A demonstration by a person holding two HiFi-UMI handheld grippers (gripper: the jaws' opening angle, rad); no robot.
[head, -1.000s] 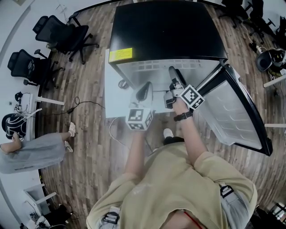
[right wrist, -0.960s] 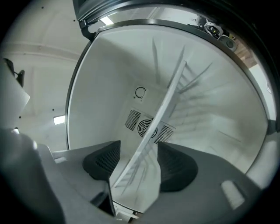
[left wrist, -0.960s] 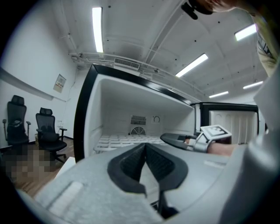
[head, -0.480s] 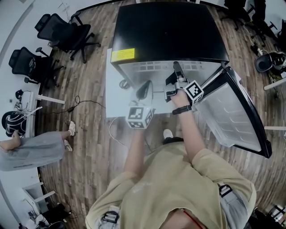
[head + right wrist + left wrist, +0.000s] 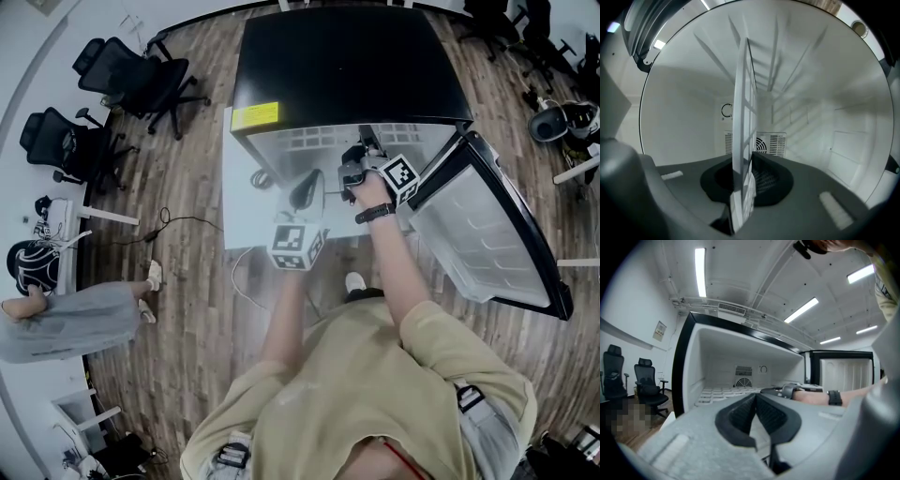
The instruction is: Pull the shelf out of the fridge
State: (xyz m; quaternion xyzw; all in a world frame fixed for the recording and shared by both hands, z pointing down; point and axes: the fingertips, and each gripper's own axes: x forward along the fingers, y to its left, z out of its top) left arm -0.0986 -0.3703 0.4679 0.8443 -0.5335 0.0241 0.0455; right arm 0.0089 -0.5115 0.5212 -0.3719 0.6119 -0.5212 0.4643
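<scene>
The shelf point(image 5: 743, 117) is inside the fridge point(image 5: 352, 66), on its right side. It is seen edge-on, and its long side runs from the near opening to the far back wall, where a fan grille point(image 5: 776, 140) is seen. Its near edge is caught between the jaws of the right gripper point(image 5: 743, 161), which are closing on it. The left gripper point(image 5: 754, 397) is held just outside the fridge, its jaws pressed together with nothing in them. The door point(image 5: 478, 225) is swung open to the right.
</scene>
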